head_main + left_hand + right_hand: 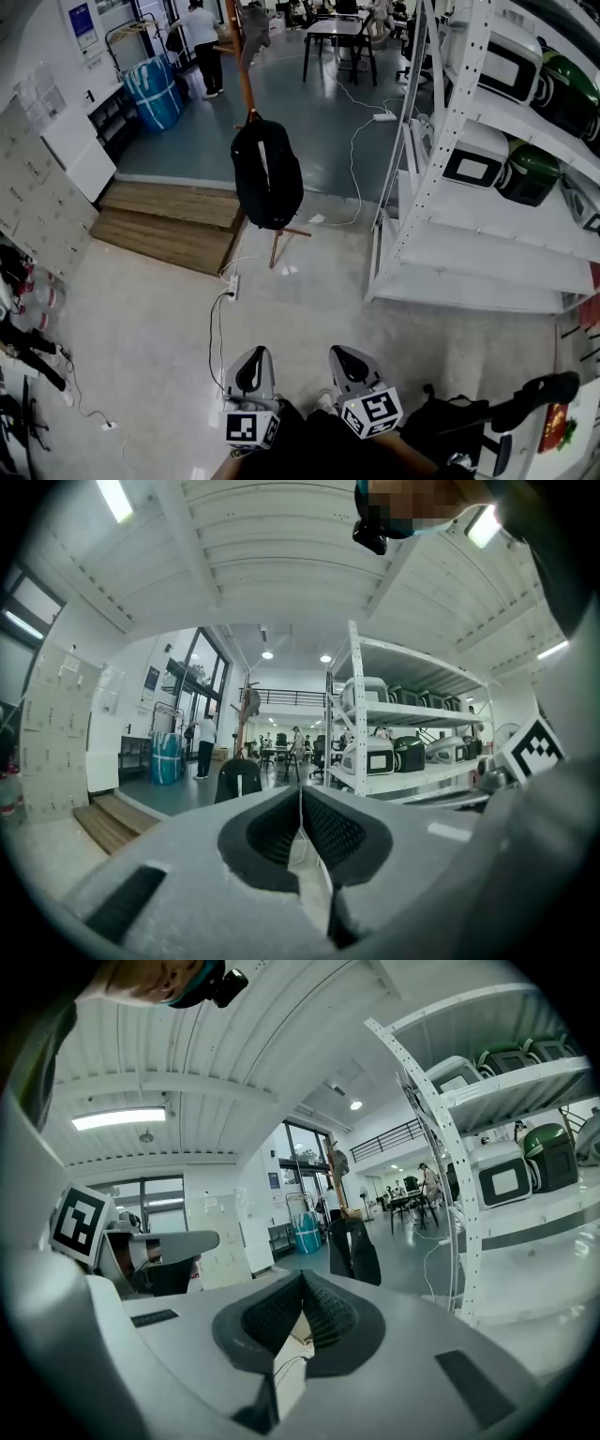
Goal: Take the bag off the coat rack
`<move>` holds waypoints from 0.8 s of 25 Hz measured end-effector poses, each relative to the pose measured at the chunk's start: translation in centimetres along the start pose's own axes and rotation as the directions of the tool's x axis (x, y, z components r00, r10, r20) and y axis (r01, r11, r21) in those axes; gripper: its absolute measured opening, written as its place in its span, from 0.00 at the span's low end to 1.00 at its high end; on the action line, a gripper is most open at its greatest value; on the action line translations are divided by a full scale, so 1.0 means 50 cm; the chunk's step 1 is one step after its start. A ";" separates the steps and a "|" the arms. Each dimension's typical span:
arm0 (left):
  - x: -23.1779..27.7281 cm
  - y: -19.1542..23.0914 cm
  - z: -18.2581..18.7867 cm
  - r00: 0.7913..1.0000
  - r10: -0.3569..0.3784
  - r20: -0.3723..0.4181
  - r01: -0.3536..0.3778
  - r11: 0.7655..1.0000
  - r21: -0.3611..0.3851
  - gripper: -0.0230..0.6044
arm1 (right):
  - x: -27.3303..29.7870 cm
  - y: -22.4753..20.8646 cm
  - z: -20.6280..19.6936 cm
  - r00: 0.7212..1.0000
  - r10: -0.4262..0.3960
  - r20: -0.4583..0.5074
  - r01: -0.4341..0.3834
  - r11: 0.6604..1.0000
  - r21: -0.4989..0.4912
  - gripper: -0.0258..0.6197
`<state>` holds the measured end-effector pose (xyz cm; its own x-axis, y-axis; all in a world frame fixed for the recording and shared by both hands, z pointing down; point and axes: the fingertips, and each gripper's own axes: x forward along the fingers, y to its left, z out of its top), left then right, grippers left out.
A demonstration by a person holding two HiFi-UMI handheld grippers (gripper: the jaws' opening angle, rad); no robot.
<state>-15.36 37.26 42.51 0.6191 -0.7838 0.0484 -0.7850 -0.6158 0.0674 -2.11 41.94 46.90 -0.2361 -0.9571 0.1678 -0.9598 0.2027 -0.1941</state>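
Observation:
A black backpack (267,173) hangs on a brown wooden coat rack (246,80) that stands on the pale floor ahead of me, its legs just past the wooden steps. The same bag (238,777) shows small and far in the left gripper view, and the bag (353,1250) is a little larger in the right gripper view. My left gripper (251,358) and right gripper (344,354) are held low and side by side near my body, well short of the bag. Both have their jaws shut with nothing between them.
White metal shelving (441,141) with boxy appliances runs along the right. Wooden steps (173,225) lie left of the rack. A white power strip and cable (230,286) trail across the floor towards me. A person (203,47) stands far off beside a blue barrel (153,91).

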 end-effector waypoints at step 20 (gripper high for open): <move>0.103 -0.015 -0.040 1.000 0.015 -0.021 -0.015 1.000 -0.007 0.07 | 0.040 -0.098 -0.022 1.000 -0.006 -0.014 0.006 1.000 0.028 0.06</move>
<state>-11.51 33.84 44.71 0.6075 -0.7912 0.0708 -0.7942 -0.6032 0.0740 1.94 39.26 49.24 -0.2328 -0.9553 0.1824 -0.9566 0.1911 -0.2201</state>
